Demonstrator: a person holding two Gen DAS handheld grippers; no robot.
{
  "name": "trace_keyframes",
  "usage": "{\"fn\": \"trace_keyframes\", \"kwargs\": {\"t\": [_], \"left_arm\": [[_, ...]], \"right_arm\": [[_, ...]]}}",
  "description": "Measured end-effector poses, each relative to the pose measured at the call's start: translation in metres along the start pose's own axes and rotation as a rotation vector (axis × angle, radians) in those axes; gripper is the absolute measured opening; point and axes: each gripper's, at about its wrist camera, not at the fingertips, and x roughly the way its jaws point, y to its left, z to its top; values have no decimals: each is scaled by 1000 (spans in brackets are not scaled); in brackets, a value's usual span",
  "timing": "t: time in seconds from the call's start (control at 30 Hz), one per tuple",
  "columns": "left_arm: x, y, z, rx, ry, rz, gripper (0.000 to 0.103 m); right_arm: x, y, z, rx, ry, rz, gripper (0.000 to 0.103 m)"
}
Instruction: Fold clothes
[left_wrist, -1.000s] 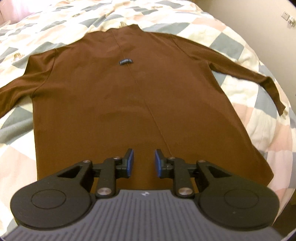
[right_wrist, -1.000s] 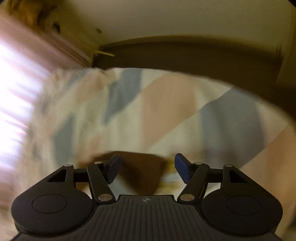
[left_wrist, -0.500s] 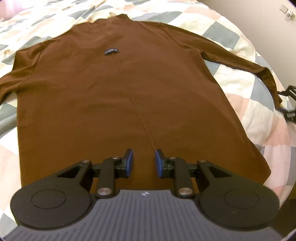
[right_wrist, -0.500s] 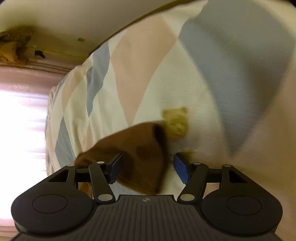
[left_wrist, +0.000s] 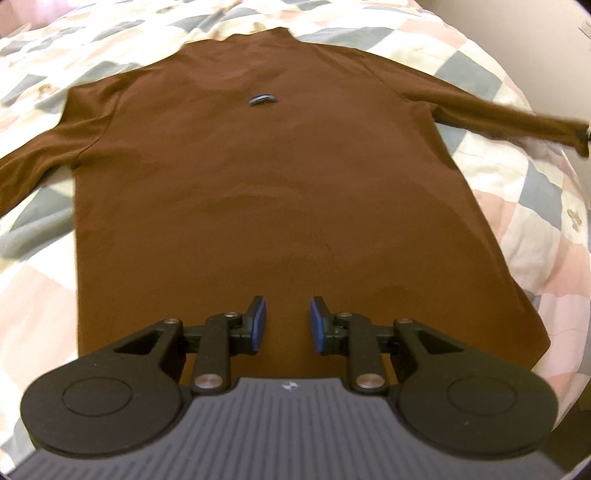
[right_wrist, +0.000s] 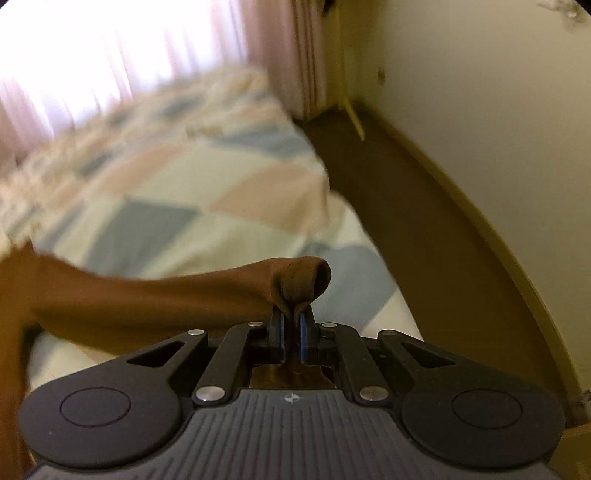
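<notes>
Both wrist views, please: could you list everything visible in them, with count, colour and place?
Shirt: one, brown, long-sleeved, spread flat on the bed.
Label: one, dark, on the shirt below the collar.
Sleeve cuff: one, brown, pinched in the right gripper, off the bed.
Bedspread: one, patchwork of cream, pink and grey-blue, under the shirt.
Curtain: pink, by the bright window beyond the bed.
Wall: cream, beside the bed.
Left gripper: black with blue pads, apart, over the shirt's hem, nothing between.
Right gripper: black with blue pads, jaws closing on the cuff.

Brown long-sleeved shirt (left_wrist: 280, 206) flat on bed, back up, right cuff (right_wrist: 299, 280) lifted
</notes>
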Motion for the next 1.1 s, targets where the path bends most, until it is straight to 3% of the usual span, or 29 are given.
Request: {"fn": "trace_keyframes", "kwargs": {"t": [0.07, 0.13, 0.2, 0.27, 0.37, 0.43, 0.53, 0.7, 0.77, 0.87, 0.97, 1.0, 1.1], "left_arm": [[-4, 9, -6, -32, 0, 11, 21], [-10, 21, -12, -73, -3, 23, 22], [-19, 39, -20, -123, -10, 49, 25], [-32, 65, -28, -184, -25, 100, 26], [-51, 113, -39, -279, -54, 209, 30], [-61, 147, -44, -335, -76, 290, 34], [-68, 199, -40, -378, -129, 380, 39], [-57, 274, -16, -329, -176, 428, 41], [-46, 298, -5, -316, -174, 440, 46], [-26, 339, 3, -366, -174, 414, 48], [-12, 371, 0, -449, -180, 254, 24], [-9, 376, -1, -450, -172, 221, 3], [-25, 381, 1, -407, -213, 192, 3]], "right_arm": [[28, 4, 1, -17, 149, -80, 13], [57, 10, -7, -24, 282, -224, 17], [66, 13, -15, 13, 316, -392, 52], [67, 16, -21, 69, 299, -528, 60], [47, 30, -18, 216, 205, -597, 69], [32, 51, -20, 288, 134, -525, 79], [23, 104, -27, 312, 98, -390, 80], [27, 227, -68, 225, 179, -177, 81], [31, 277, -90, 207, 213, -103, 82], [35, 344, -122, 209, 280, -15, 82], [34, 397, -144, 192, 327, 6, 82], [32, 408, -148, 186, 324, -10, 83], [27, 428, -148, 187, 314, -58, 83]]}}
